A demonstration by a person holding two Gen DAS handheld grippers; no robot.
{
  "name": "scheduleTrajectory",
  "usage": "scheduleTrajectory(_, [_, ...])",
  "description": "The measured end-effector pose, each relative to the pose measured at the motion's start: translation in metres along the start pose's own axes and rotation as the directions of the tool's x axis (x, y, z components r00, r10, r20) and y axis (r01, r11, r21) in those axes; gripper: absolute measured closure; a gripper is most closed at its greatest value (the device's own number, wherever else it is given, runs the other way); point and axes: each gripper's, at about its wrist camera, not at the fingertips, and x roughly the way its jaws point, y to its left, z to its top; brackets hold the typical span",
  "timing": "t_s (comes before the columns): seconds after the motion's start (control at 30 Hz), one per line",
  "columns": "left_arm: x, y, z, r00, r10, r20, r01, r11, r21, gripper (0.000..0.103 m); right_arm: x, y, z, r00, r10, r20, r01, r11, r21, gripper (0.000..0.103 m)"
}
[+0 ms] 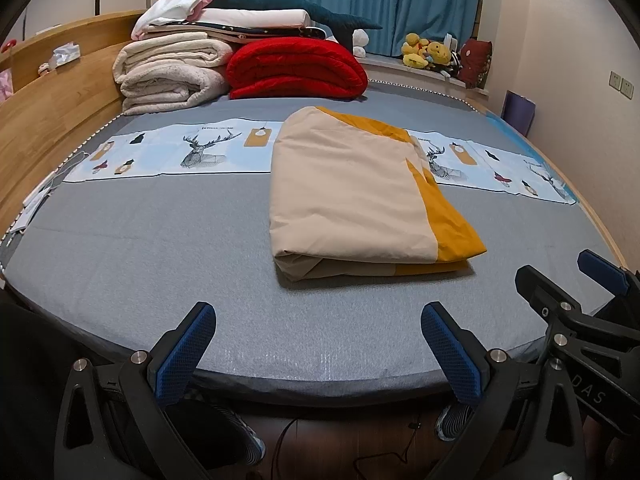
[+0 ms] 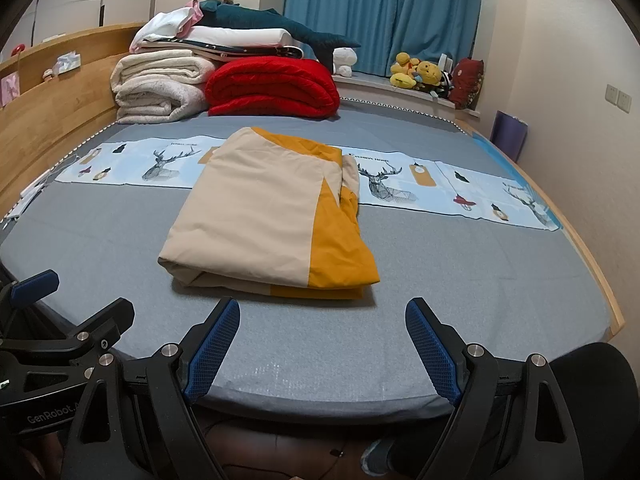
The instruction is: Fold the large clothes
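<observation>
A folded beige and yellow cloth [image 1: 356,196] lies flat on the grey bed [image 1: 160,248], in a neat thick rectangle. It also shows in the right wrist view [image 2: 272,216]. My left gripper [image 1: 320,320] is open and empty, held at the bed's near edge, short of the cloth. My right gripper [image 2: 322,316] is open and empty too, at the near edge just in front of the cloth. The right gripper shows at the right of the left wrist view [image 1: 560,276], and the left gripper at the left of the right wrist view [image 2: 80,292].
A folded red quilt [image 1: 298,68] and a stack of white blankets [image 1: 172,72] sit at the far end by the wooden headboard [image 1: 52,112]. A printed deer strip [image 1: 180,152] crosses the bed. Plush toys [image 1: 428,54] sit on the window sill. A wall is at the right.
</observation>
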Motion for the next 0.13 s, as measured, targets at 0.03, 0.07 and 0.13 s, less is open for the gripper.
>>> scheduleTrajectory(0.03, [0.0001, -0.0003, 0.0, 1.0, 0.0, 0.0, 0.0, 1.0, 0.0, 0.001, 0.0002, -0.0001, 0.0, 1.0, 0.0, 0.0, 0.0, 1.0, 0.0, 0.018])
scheduleTrajectory(0.07, [0.0001, -0.0005, 0.0, 1.0, 0.001, -0.001, -0.001, 1.0, 0.0, 0.001, 0.0005, -0.0004, 0.0, 1.0, -0.001, 0.0, 0.001, 1.0, -0.001, 0.018])
scheduleTrajectory(0.13, [-0.0001, -0.0007, -0.0005, 1.0, 0.0, -0.001, 0.0, 1.0, -0.003, 0.001, 0.0001, 0.0007, 0.0, 1.0, -0.001, -0.001, 0.001, 1.0, 0.0, 0.018])
